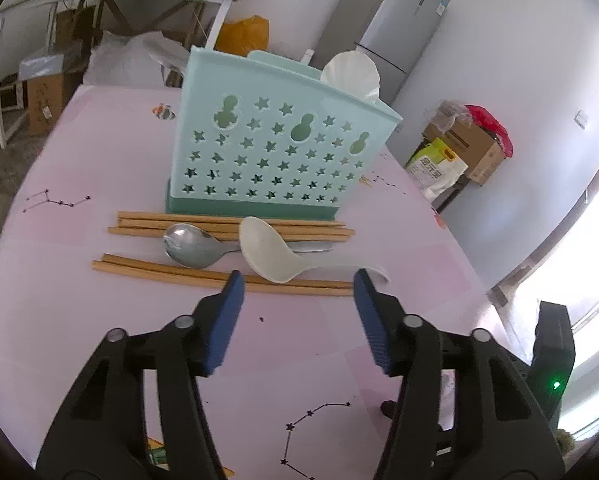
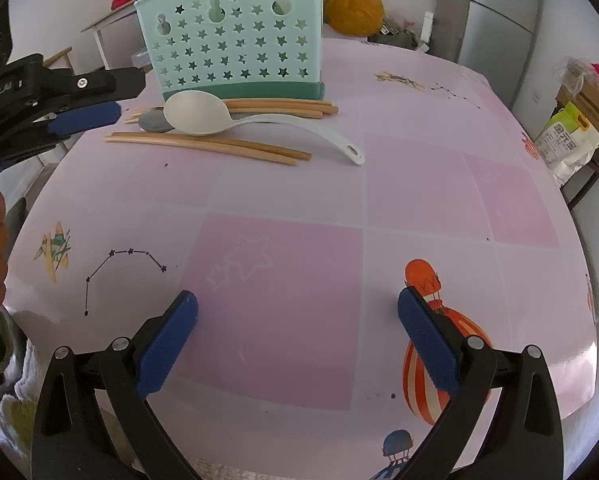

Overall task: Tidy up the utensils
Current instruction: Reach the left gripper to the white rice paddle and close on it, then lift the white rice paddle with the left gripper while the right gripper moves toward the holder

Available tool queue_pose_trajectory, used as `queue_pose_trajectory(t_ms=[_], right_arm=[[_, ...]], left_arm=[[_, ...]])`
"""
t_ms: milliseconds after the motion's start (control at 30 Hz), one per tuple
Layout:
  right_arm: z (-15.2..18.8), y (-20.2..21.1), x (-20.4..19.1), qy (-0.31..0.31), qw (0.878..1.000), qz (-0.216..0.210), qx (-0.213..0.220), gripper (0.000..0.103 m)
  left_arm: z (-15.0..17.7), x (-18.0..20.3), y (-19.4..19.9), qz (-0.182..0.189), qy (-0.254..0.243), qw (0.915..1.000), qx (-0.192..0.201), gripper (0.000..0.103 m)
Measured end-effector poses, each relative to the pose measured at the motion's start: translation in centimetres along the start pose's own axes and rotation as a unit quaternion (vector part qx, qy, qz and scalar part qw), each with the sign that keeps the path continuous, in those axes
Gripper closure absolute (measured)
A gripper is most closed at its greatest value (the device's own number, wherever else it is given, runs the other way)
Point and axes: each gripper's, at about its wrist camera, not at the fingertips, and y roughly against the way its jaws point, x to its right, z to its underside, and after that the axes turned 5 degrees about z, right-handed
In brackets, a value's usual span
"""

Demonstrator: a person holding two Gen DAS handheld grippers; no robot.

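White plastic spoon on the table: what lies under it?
The white plastic spoon lies across the metal spoon's handle and the chopsticks. The part of that handle beneath its bowl is hidden.

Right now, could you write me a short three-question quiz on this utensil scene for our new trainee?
1. True or false: the metal spoon already stands in the green holder.
2. What lies across the metal spoon's handle? A) white rice paddle B) a fork C) a knife
3. Fill in: the left gripper hovers with nothing between its pads, and the right gripper is ____.

Key:
1. False; it lies on the table among the chopsticks.
2. A.
3. Open, over bare table.
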Motion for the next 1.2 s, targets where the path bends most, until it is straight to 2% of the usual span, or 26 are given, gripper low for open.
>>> queue_pose_trajectory(t_ms=[100, 267, 367, 433, 567, 667, 733, 833, 967, 1200], right_arm=[[0.1, 0.1, 0.0, 0.001, 1.0, -0.002, 0.003, 0.006], [0.3, 0.1, 0.1, 0.005, 1.0, -0.006, 0.006, 0.006], [0.3, 0.2, 0.1, 0.006, 1.0, -0.007, 0.008, 0.006], [0.3, 0.2, 0.1, 0.007, 1.0, -0.008, 0.009, 0.006], [0.5, 0.3, 0.2, 0.01, 1.0, -0.01, 0.012, 0.006], [0.5, 0.3, 0.2, 0.009, 1.0, -0.011, 0.012, 0.006], [0.5, 0.3, 0.2, 0.009, 1.0, -0.011, 0.014, 0.006], [0.6, 0.4, 0.2, 0.011, 1.0, -0.011, 0.016, 0.006], [0.6, 0.4, 0.1, 0.012, 1.0, -0.012, 0.014, 0.006], [0.7, 0.5, 0.0, 0.008, 1.0, -0.007, 0.018, 0.006]], left_arm=[[-0.5, 0.0, -0.6, -0.001, 0.002, 0.9999, -0.01, 0.061], [-2.0, -1.0, -1.5, -0.016, 0.035, 0.9992, -0.01, 0.066], [-2.8, -2.0, -3.4, -0.049, 0.054, 0.9961, -0.049, 0.069], [-2.9, -2.5, -4.1, -0.053, 0.067, 0.9944, -0.062, 0.07], [-3.2, -2.2, -4.8, -0.062, 0.057, 0.9945, -0.062, 0.071], [-3.4, -2.2, -5.4, -0.068, 0.062, 0.9939, -0.061, 0.079], [-3.4, -2.4, -5.7, -0.078, 0.069, 0.9925, -0.064, 0.089], [-3.5, -2.6, -6.0, -0.09, 0.079, 0.991, -0.06, 0.098], [-3.6, -2.2, -5.5, -0.08, 0.084, 0.9925, -0.04, 0.101], [-3.7, -0.1, -2.8, -0.037, 0.086, 0.9956, 0.003, 0.102]])
